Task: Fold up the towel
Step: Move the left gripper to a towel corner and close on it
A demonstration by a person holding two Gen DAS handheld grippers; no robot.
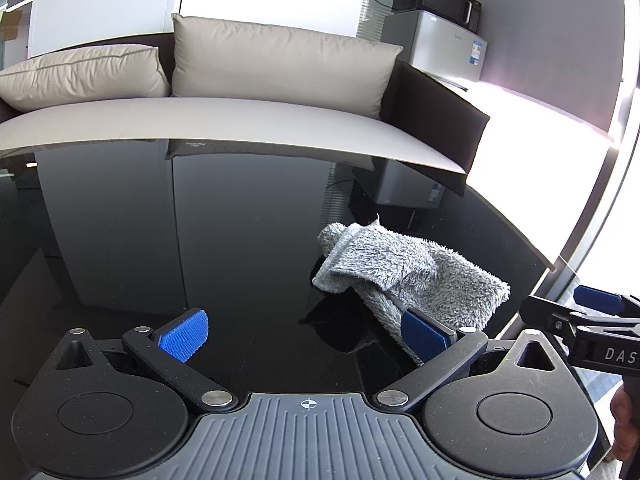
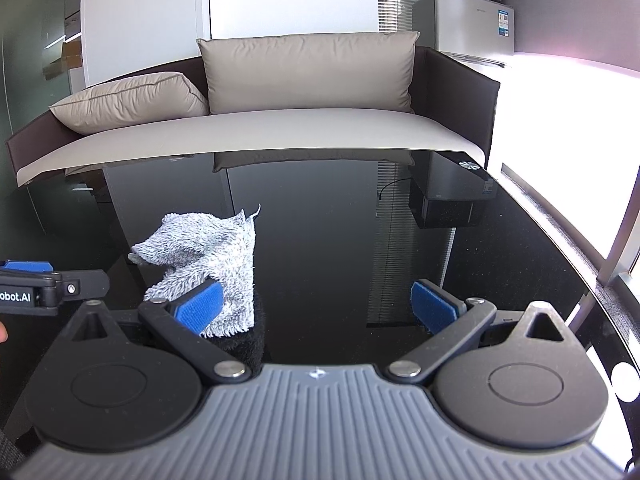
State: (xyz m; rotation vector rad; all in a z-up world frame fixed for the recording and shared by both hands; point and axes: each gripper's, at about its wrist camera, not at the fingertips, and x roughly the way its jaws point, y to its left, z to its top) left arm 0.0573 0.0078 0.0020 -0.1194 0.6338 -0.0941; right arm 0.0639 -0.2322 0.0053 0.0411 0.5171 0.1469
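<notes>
1. Left tongs [image 1: 304, 334] spread wide, nothing between the ribbed blue pads; black linkage arms on round hubs, hovering over the counter.
2. Right tongs [image 2: 316, 308] also spread wide and empty, with the same blue textured pads and matte black arms.
3. Towel [image 1: 404, 276] is grey, shaggy microfibre, crumpled into a loose lump with one corner sticking up; it lies on the counter between the two tongs, just beyond the left tongs' right pad and the right tongs' left pad. Contact unclear.
4. Counter [image 2: 340, 240] is glossy black and mirror-like, reflecting the room; its right edge curves.
5. Sofa [image 2: 280, 132] sits past the far edge, with a beige leather seat, two puffy cushions and a dark frame.
</notes>
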